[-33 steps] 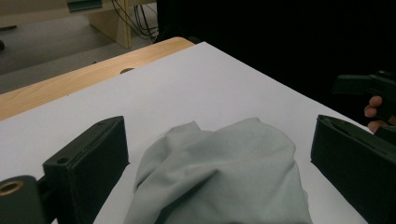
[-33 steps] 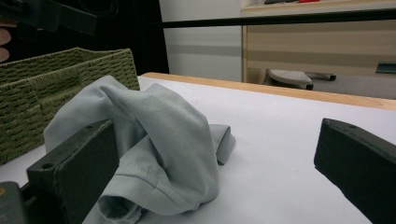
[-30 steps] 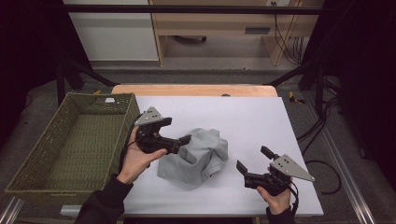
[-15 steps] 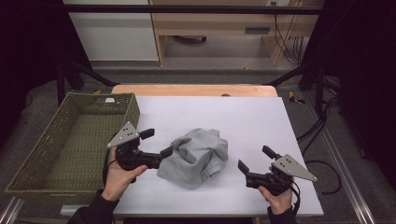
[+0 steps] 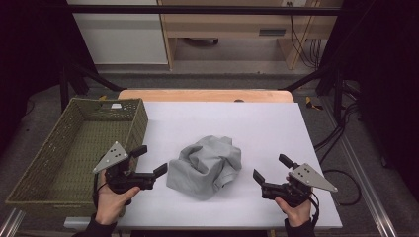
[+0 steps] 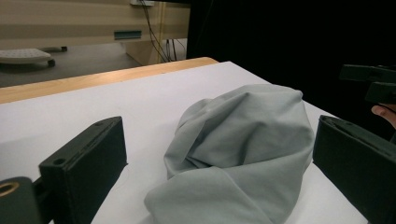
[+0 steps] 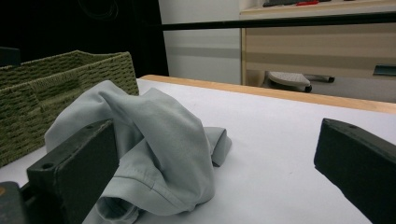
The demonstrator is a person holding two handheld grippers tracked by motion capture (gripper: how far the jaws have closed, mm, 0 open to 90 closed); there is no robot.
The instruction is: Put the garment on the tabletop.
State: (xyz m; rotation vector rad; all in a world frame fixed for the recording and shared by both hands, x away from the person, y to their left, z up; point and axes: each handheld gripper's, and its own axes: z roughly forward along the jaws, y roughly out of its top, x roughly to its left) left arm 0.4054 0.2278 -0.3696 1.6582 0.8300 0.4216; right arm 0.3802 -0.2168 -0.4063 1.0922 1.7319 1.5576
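A: Left gripper (image 5: 148,160) has backed off. A second ago it sat on top of the near-left edge of the grey garment (image 5: 205,165); now it's pulled toward the person and toward the wicker basket (image 5: 74,148), clear of the cloth.

B: Jaw state?

A: Spread wide, nothing between them. In the left gripper view the crumpled garment (image 6: 238,154) lies just ahead of the jaws, framed between them, not touching either pad. Lower jaw tip in the high view points straight at the garment's left edge, just beside it.

B: Right one?

A: Right gripper (image 5: 271,169) has barely moved over the same second. Also spread, empty. The garment (image 7: 140,149) is ahead and off toward its left jaw in the right gripper view, apart from it, with bare white table (image 5: 276,123) in between.

B: Did the cloth shift?

A: Same heap, same spot, mid-table between the two grippers. The earlier contact didn't drag it, as far as I can tell.

B: So what's the read?

A: My judgement: that was a release or a re-aim, not a grasp. Left is now lined up low for a pinch on the left edge. Nothing is held yet, so the handling hasn't really begun. The basket lies behind the left gripper, on its outer side, a likely drop spot.
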